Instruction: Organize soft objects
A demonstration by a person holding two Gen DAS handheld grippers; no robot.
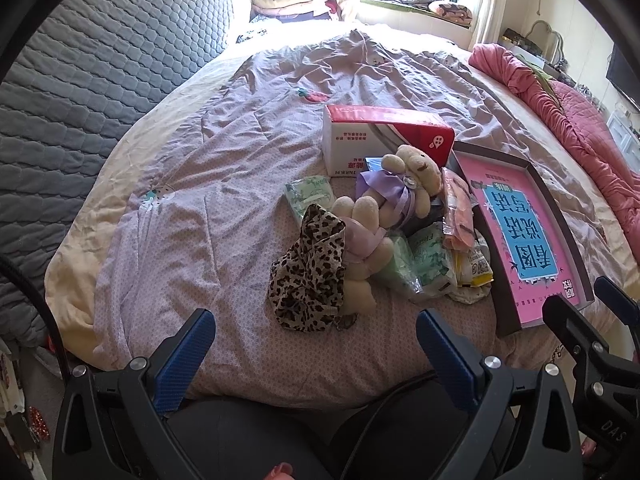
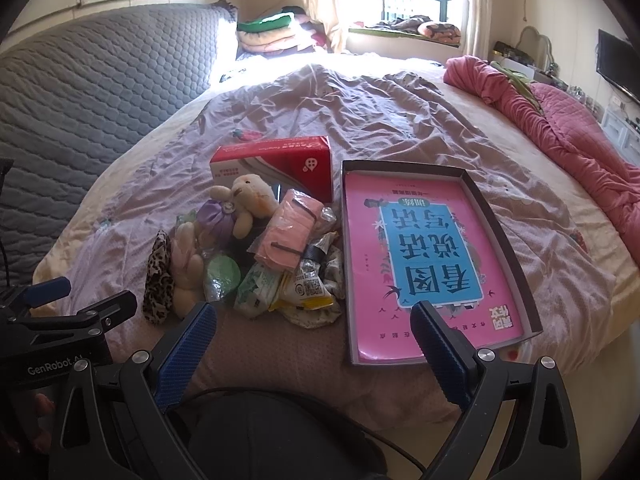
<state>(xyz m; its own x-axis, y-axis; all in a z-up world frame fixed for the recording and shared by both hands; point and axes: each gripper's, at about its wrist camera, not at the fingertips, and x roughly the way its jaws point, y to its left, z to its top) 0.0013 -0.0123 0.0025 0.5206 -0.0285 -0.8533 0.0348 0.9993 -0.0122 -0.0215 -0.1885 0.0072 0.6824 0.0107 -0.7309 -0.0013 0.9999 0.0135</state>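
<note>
— Where do my grippers stand?

— Both hang over the near edge of the bed (image 1: 208, 216), released and carrying nothing. My left gripper (image 1: 316, 354) has its blue pads spread wide; my right gripper (image 2: 314, 344) is the same.

— And the soft things?

— They lie in one heap on the quilt, just beyond my left gripper. Nearest is the leopard-print cloth (image 1: 308, 276), crumpled and limp. I judge it very light; it will sag from wherever I pinch, so I would take a raised fold near its top. Touching it on the right is the plush rabbit (image 1: 384, 208) with its purple bow. It is squashy, light and not slippery, and I would close on the body rather than on a thin limb.

— Past that?

— Green wrapped packs (image 1: 420, 268) and a pink pouch (image 1: 456, 208), all in crinkly film. I expect them to slide, so I would grip them across the flat middle. Farthest is the red-and-white carton (image 1: 384, 136), stiff by comparison.

— What does each view add?

— The right wrist view shows the whole shallow box (image 2: 508, 240) with the pink book in it, to the right of the heap. The left view cuts it off, but it shows the leopard cloth broadside, whereas the right view sees only a narrow strip of it.
</note>
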